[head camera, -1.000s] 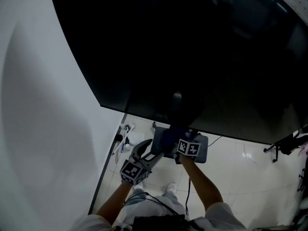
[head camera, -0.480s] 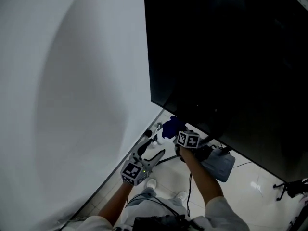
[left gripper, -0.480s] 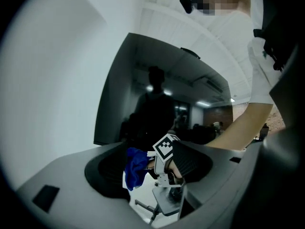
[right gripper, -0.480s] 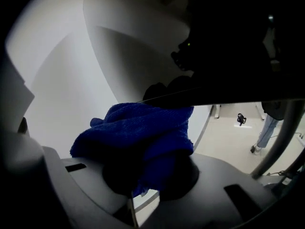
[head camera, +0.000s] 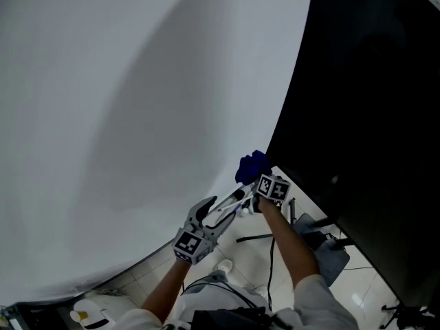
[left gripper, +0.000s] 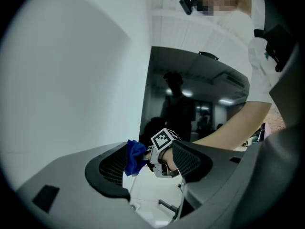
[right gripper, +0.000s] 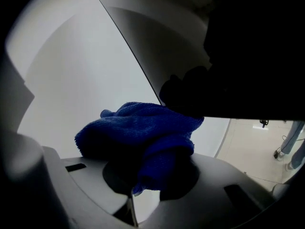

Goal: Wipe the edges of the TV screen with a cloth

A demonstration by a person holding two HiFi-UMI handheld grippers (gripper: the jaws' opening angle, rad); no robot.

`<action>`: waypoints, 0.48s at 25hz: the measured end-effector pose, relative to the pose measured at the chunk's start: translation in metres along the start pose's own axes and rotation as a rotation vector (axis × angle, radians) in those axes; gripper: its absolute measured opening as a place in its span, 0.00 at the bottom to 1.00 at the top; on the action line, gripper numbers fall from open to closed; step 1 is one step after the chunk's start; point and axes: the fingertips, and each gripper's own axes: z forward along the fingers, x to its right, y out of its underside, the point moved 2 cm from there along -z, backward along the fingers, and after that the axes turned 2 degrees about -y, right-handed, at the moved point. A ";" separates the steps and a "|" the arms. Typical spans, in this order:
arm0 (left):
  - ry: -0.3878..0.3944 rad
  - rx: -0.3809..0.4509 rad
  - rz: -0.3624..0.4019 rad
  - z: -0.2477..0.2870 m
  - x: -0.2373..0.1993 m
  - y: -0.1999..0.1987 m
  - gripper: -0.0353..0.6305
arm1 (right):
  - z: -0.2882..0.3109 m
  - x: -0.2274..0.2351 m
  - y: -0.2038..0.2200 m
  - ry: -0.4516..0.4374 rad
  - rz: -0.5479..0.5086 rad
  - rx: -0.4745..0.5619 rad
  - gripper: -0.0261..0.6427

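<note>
The black TV screen [head camera: 371, 115] fills the right of the head view; its left edge runs down to a lower left corner. A crumpled blue cloth [head camera: 251, 165] sits right at that corner, and my right gripper [head camera: 256, 175] is shut on it. In the right gripper view the cloth [right gripper: 143, 132] bulges from the right gripper [right gripper: 152, 173], against the dark screen [right gripper: 252, 46]. My left gripper [head camera: 230, 203] hangs just below and to the left, open and holding nothing. The left gripper view looks between the left gripper's [left gripper: 150, 168] open jaws at the cloth [left gripper: 135, 155] and the TV [left gripper: 190, 99].
A plain white wall [head camera: 124, 115] lies left of the TV. On the tiled floor [head camera: 247, 253] below are a black stand leg [head camera: 254, 238], cables and a grey object [head camera: 323, 243]. A white and yellow thing [head camera: 89, 313] sits at the bottom left.
The head view has swung left, so the TV now sits at the right. My right gripper has carried the cloth from under the bottom edge to the lower left corner. The left gripper stays low.
</note>
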 end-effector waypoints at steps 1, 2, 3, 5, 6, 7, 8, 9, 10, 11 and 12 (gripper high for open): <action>-0.009 0.005 0.002 -0.002 -0.006 0.001 0.47 | 0.006 -0.005 -0.003 0.002 0.005 -0.003 0.16; -0.015 0.009 0.007 -0.004 -0.011 0.003 0.47 | 0.011 -0.009 -0.007 0.006 0.011 -0.006 0.17; -0.019 0.013 0.008 -0.006 -0.016 0.003 0.47 | 0.015 -0.013 -0.009 0.011 0.016 -0.008 0.17; -0.033 0.022 -0.004 -0.008 -0.021 -0.003 0.47 | 0.022 -0.020 -0.015 0.014 0.025 -0.002 0.17; -0.040 0.028 -0.011 -0.008 -0.024 -0.006 0.47 | 0.023 -0.023 -0.020 0.012 0.031 0.010 0.17; -0.042 0.034 -0.009 -0.008 -0.026 -0.006 0.47 | 0.023 -0.027 -0.025 0.009 0.042 0.028 0.17; -0.042 0.039 -0.003 -0.008 -0.028 -0.005 0.47 | 0.022 -0.031 -0.031 0.004 0.055 0.046 0.17; -0.041 0.043 0.001 -0.008 -0.029 -0.004 0.47 | 0.020 -0.035 -0.035 -0.002 0.070 0.064 0.17; -0.040 0.046 0.002 -0.009 -0.030 -0.005 0.47 | 0.018 -0.040 -0.039 -0.011 0.081 0.078 0.17; -0.037 0.050 -0.001 -0.010 -0.029 -0.005 0.47 | 0.015 -0.046 -0.043 -0.021 0.084 0.091 0.17; -0.034 0.056 -0.004 -0.011 -0.028 -0.006 0.47 | 0.013 -0.053 -0.048 -0.033 0.077 0.103 0.17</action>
